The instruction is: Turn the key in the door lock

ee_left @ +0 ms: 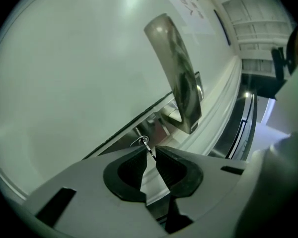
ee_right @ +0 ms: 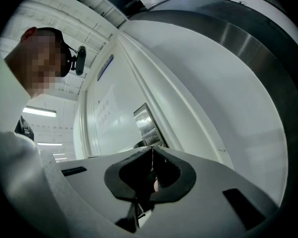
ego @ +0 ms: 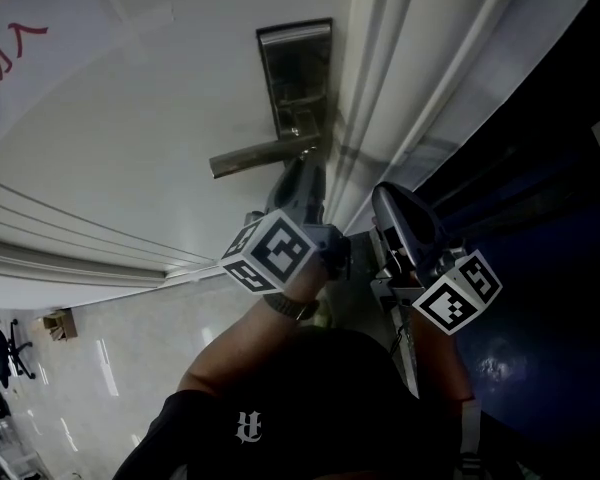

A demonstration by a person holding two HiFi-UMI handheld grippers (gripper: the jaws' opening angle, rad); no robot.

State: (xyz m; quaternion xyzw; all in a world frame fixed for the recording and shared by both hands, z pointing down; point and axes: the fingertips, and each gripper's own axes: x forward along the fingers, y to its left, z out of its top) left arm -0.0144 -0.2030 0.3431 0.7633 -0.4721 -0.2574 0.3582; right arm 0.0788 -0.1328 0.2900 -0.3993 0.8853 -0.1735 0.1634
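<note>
The left tongs [ee_left: 150, 152] are brought up to the lock plate [ee_left: 161, 125] from below, their tips closed down to a narrow slit around the key [ee_left: 147, 147]. The key sticks out of the keyhole straight ahead of the tips, and its thin bow lies edge-on between them. The tips appear to pinch it, with the wider gap behind them empty. Holding the flat of the key across the pads is what a twist needs: the grip can then carry the turn without sliding round the metal.

The lever handle [ee_left: 176, 73] juts out above and beyond these tongs, apart from them, so the approach from underneath leaves room for the wrist to roll without knocking it. The white door [ee_left: 64, 83] fills the space to the left of the tongs.

The right tongs [ee_right: 151, 151] are pressed together on nothing. They hang back beside the left tongs and point along the door frame [ee_right: 198, 113], with the plate well ahead of them. I judge they are parked there out of the way, since the turn calls for one grip only.

The turn itself looks not yet made.
</note>
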